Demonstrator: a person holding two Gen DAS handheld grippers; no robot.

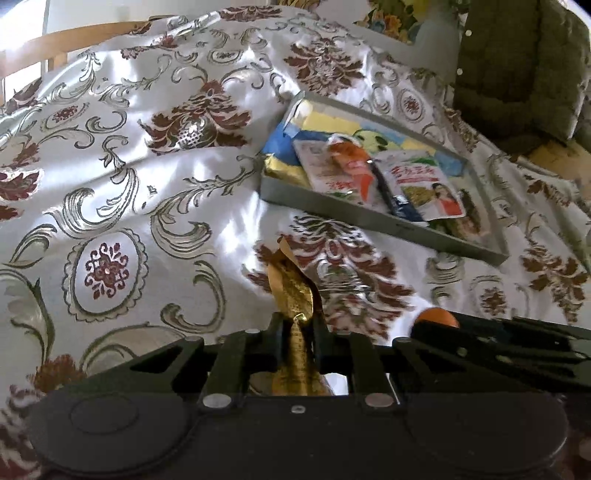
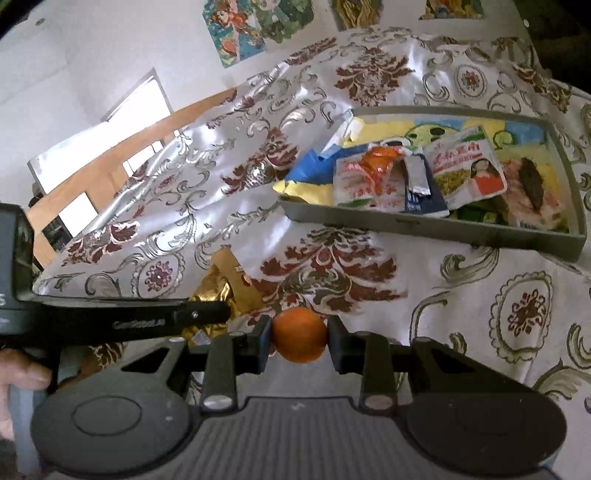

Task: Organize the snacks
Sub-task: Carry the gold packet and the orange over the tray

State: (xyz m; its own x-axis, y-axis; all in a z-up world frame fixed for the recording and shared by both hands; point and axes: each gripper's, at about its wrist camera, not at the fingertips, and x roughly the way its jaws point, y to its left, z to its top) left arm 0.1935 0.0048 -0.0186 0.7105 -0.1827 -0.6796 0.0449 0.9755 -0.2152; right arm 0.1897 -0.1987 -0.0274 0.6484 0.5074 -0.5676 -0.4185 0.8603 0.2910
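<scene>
Left wrist view: your left claw pinches a gold wrapper; your right claw grips an orange ball.
Carry both over the tray rim before letting go.

We see a shiny white cloth with dark red flowers and grey-green curls spread over the desk. It has soft folds in it. Behind it we see a white wall with bright colour pictures stuck on it. A wooden rail runs along the far edge. A dark green padded jacket sits off to one side.
</scene>
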